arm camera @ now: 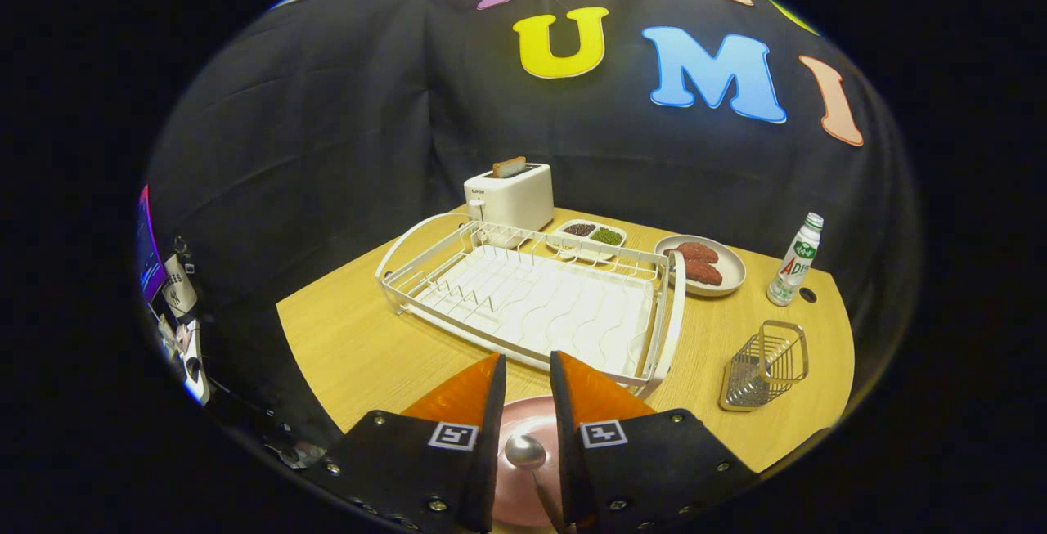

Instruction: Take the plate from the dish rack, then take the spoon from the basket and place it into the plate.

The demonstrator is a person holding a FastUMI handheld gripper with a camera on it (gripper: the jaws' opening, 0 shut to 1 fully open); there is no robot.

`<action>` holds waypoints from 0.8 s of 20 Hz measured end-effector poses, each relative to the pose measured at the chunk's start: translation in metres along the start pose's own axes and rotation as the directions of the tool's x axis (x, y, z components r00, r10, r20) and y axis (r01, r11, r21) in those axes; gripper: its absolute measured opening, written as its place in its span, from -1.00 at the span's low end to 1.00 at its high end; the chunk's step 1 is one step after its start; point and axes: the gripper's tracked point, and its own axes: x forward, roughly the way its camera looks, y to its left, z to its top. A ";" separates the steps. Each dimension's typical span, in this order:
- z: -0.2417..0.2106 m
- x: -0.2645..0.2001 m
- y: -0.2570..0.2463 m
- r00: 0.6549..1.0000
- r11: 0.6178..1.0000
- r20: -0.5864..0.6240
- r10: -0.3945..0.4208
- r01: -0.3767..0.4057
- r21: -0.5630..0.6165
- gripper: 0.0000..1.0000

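My gripper (527,383): fingers stand a little apart with a narrow gap between them; I cannot tell if they press on anything
Spoon (525,452): its bowl shows in the gap between my fingers, lying on the plate, the handle running back toward me; whether my fingers touch it I cannot make out
Plate (523,477): pink, flat on the table right under my fingers, just in front of the near rail of the dish rack
Dish rack (532,305): white wire frame with a ribbed tray, just beyond my fingertips, nothing standing in it
Basket (765,364): small wire one, to the right of the rack, well apart from the plate, tilted a bit
Table (352,346): light wood, rounded corners
Toaster (509,195): white, behind the rack, a slice poking out of the top
Divided dish (590,235): dark and green contents, beside the toaster
Far plate (702,266): holds reddish-brown pieces, right of the rack
Bottle (795,260): upright, at the far right of the table
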 end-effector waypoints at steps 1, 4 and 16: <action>0.008 -0.004 -0.004 1.000 1.000 0.021 -0.008 0.008 -0.002 -0.38; 0.030 -0.022 -0.018 0.995 0.999 0.084 -0.044 0.045 -0.006 -0.36; 0.057 -0.117 -0.126 0.926 0.950 0.224 -0.306 0.280 0.139 -0.36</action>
